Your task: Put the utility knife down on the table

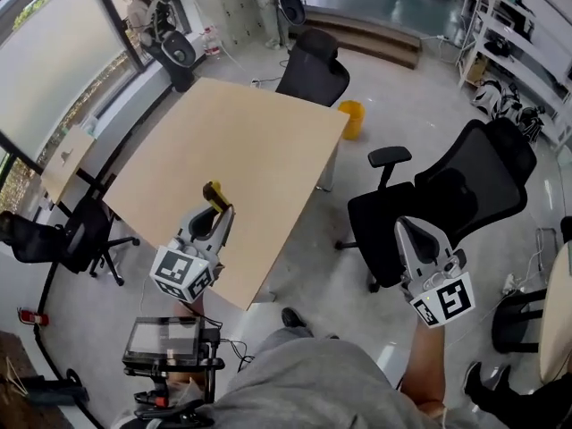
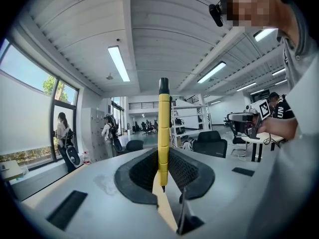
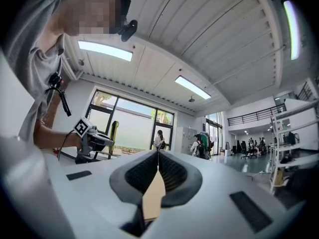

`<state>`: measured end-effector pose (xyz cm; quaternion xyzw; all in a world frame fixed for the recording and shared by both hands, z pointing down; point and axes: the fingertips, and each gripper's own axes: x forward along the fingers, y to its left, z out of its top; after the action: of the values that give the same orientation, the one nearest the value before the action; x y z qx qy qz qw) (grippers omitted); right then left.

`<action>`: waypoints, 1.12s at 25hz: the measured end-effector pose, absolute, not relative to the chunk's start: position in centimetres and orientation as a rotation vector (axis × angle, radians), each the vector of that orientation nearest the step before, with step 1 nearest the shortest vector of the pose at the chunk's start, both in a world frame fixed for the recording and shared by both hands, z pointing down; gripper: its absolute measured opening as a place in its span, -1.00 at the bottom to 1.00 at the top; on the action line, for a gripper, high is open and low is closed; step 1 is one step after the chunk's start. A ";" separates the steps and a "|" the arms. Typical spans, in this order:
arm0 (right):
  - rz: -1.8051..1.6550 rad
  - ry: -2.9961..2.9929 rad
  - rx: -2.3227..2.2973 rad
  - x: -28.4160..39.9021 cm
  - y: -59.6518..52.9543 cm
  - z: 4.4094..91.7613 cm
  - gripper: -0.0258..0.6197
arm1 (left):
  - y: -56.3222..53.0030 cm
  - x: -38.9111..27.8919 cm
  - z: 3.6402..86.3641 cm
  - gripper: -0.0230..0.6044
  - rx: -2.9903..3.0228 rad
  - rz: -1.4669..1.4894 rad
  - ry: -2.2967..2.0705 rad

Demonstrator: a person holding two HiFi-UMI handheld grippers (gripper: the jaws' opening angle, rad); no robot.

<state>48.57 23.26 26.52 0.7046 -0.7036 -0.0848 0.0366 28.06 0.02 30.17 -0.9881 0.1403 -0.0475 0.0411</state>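
Starting nearest the body: left claw (image 1: 218, 213) is clamped on the utility knife (image 1: 214, 195), its pads pressing low on the yellow handle (image 2: 163, 133); the knife stands upright out of the jaws, black end on top. Claw and knife sit over the near corner of the pale wooden tabletop (image 1: 241, 141), and the knife is in the grip, not lying on the surface. Right claw (image 1: 414, 229) is off to the right, well apart from the tabletop and over the floor, with its jaws brought together and nothing between them in the right gripper view (image 3: 158, 156). Just behind it is a black office chair (image 1: 465, 186). Further off, a second black chair (image 1: 313, 70) stands at the tabletop's far end with a yellow bin (image 1: 351, 119) beside it
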 end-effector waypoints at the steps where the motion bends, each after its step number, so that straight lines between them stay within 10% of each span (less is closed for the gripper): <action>1: -0.263 -2.164 2.148 48.0 22.2 25.9 -0.89 | -1.1 27.6 29.6 -0.75 -3.025 -0.132 0.437; 28: -0.222 -2.592 1.652 45.9 -4.1 28.3 -0.89 | -16.6 18.2 29.7 -0.75 -2.888 -0.128 1.039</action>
<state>45.90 -4.13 28.31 0.5358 -0.8407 -0.0720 0.0298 18.22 -16.64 29.66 -0.9396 0.3379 -0.0417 0.0348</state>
